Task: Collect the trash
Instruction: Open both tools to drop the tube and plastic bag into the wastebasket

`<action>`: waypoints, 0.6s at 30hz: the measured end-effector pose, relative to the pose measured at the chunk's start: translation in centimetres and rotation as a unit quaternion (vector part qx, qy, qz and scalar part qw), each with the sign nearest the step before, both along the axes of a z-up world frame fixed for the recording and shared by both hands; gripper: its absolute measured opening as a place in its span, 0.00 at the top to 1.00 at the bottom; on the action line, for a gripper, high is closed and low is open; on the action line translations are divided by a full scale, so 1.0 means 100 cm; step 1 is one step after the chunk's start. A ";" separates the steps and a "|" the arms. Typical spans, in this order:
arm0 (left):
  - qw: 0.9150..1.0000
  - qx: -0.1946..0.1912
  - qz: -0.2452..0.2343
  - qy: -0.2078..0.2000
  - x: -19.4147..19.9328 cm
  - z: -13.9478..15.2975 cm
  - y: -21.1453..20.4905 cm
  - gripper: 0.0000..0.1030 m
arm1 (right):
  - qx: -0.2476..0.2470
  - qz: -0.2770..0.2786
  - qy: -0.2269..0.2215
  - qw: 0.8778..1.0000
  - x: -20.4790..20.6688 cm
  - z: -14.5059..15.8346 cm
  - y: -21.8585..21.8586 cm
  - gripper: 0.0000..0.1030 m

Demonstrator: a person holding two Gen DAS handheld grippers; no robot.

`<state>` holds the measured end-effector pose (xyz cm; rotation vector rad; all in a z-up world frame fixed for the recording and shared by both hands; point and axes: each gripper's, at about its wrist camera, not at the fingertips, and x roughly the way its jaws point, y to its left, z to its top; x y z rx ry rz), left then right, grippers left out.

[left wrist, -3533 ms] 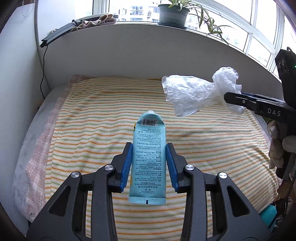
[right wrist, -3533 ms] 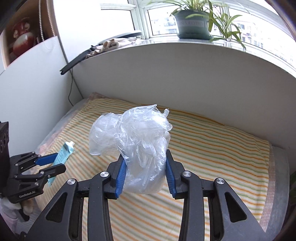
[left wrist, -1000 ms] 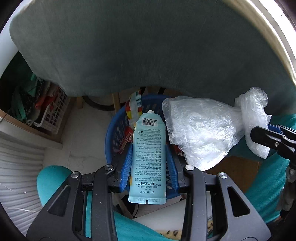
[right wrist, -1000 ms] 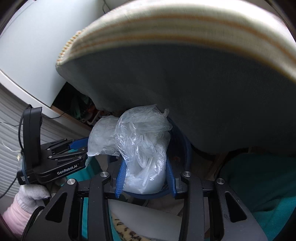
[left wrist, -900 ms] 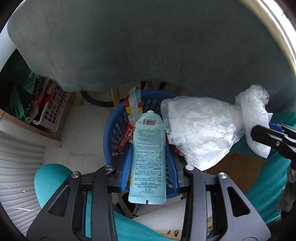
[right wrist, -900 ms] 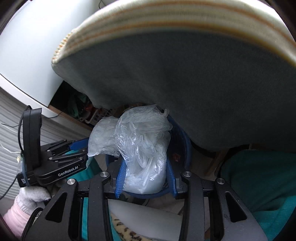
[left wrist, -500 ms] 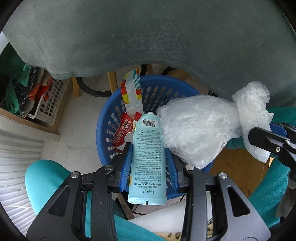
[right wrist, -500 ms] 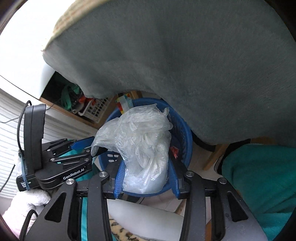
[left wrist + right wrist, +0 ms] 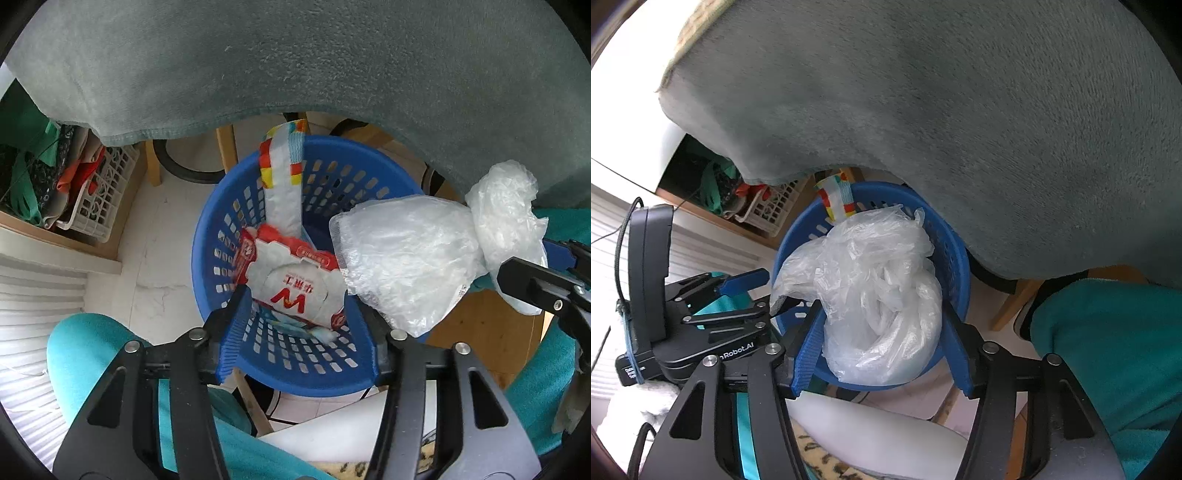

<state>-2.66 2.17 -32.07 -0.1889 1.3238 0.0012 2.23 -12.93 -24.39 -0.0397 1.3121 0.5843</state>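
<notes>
Blue basket [image 9: 207, 258] on pale tiled floor [image 9: 155, 266] under grey blanket [image 9: 295, 55], left gripper [image 9: 301, 332] fingers wide, right gripper [image 9: 882, 343] fingers holding plastic bag [image 9: 871, 295]

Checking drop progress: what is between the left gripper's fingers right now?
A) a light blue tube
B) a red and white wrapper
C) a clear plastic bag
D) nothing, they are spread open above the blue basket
D: the left gripper is open and empty over the blue basket, with only the basket's contents visible between its fingers.
</notes>
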 end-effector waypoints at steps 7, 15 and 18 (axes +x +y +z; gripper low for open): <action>1.000 0.004 0.000 0.004 -0.004 0.000 0.006 0.48 | 0.006 -0.005 0.006 1.000 0.001 0.001 -0.002 0.39; 1.000 0.008 0.004 0.005 -0.009 0.000 0.015 0.48 | 0.010 -0.003 0.002 1.000 0.000 0.003 -0.003 0.38; 1.000 0.006 0.006 0.002 -0.012 0.005 0.015 0.48 | 0.014 0.000 0.002 1.000 0.000 0.004 -0.003 0.38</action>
